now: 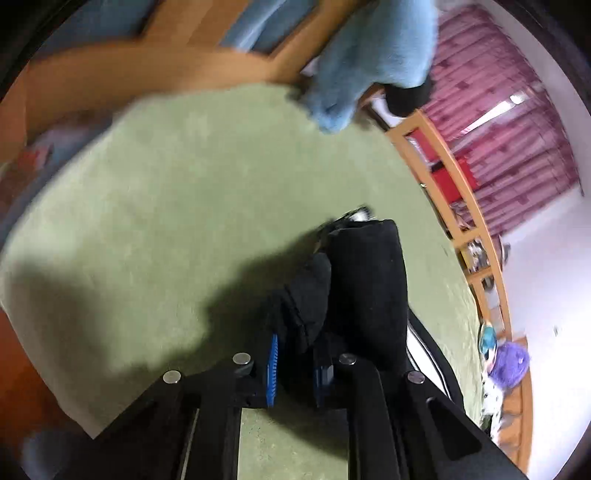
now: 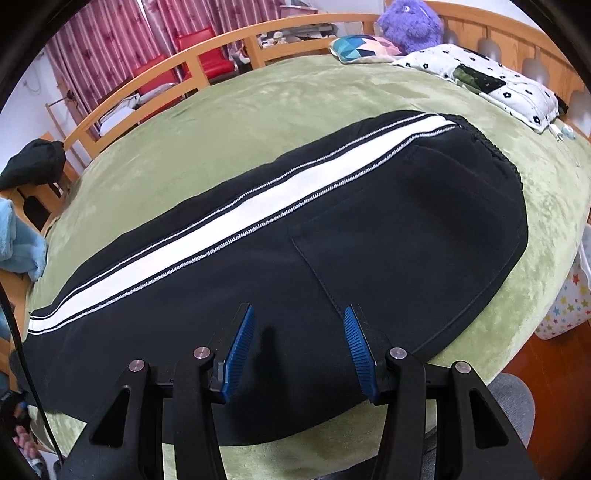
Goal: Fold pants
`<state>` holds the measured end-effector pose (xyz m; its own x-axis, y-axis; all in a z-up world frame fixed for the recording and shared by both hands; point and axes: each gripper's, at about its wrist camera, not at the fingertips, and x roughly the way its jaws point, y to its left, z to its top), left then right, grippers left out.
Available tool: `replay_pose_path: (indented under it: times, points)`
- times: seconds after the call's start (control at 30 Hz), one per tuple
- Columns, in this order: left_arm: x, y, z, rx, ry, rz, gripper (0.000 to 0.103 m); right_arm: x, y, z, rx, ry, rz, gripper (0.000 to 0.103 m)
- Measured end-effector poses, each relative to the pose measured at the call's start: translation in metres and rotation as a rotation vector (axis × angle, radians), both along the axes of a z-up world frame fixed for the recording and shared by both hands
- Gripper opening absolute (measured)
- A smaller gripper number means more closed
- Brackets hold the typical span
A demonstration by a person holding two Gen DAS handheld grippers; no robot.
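Lying flat across the green blanket (image 2: 258, 110), the black pants (image 2: 369, 229) stretch from far right to near left, white stripe (image 2: 221, 229) up. The right gripper (image 2: 299, 347) hovers released over their near edge. The left gripper (image 1: 295, 362) is clenched on a bunched-up bit of pants fabric.

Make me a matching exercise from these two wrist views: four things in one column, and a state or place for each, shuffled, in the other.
1. left gripper
2. right gripper
3. purple plush toy
4. black pants

A. by the headboard
B. open above the fabric
C. spread flat on the green blanket
D. clamped on bunched black cloth

Pairs: 1-D, 2-B, 3-A, 4-C
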<state>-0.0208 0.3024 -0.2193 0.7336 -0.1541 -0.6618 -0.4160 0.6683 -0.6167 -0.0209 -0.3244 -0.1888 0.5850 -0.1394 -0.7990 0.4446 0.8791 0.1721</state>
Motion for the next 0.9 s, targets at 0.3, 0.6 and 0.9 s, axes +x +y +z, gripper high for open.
replay_pose_path:
  times: [0.3,0.6,0.9]
  points:
    - [-0.005,-0.006,-0.017,0.044,0.183,0.012,0.035,-0.015,-0.023,-0.005,0.034,0.002,-0.030,0.050]
    - [0.020,-0.036,0.009,0.049,0.090,-0.093,0.044,-0.008,-0.031,-0.015,0.069,0.005,-0.024,0.050]
    - [0.030,-0.027,0.017,-0.010,0.018,-0.031,0.005,-0.015,-0.023,-0.012,0.048,0.002,-0.022,0.050]
